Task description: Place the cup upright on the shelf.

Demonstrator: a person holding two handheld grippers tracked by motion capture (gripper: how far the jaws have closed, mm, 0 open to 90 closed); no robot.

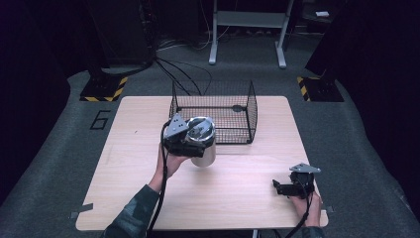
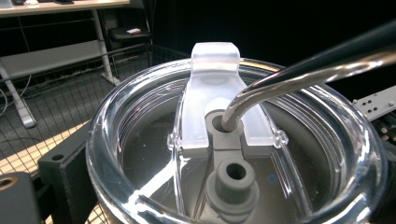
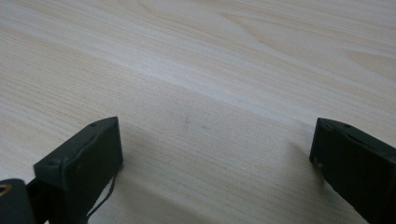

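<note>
Between the jaws of the left gripper (image 1: 194, 144), clamped and lifted just short of the wire basket (image 1: 250, 106), sits the steel tumbler (image 1: 205, 148), so pickup looks done and placing remains, while the right gripper (image 3: 215, 154) rests spread wide.

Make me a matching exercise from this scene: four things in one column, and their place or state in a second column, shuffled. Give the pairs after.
Things:
1. steel tumbler
2. wire basket
3. right gripper
4. metal straw

Place or state:
A. jaws wide apart over bare wood at the table's near right corner
B. pushed through a hole in the clear lid
C. at the table's far edge, behind the tumbler
D. gripped by the left gripper, near the table's middle

Pairs: 1-D, 2-C, 3-A, 4-B
</note>
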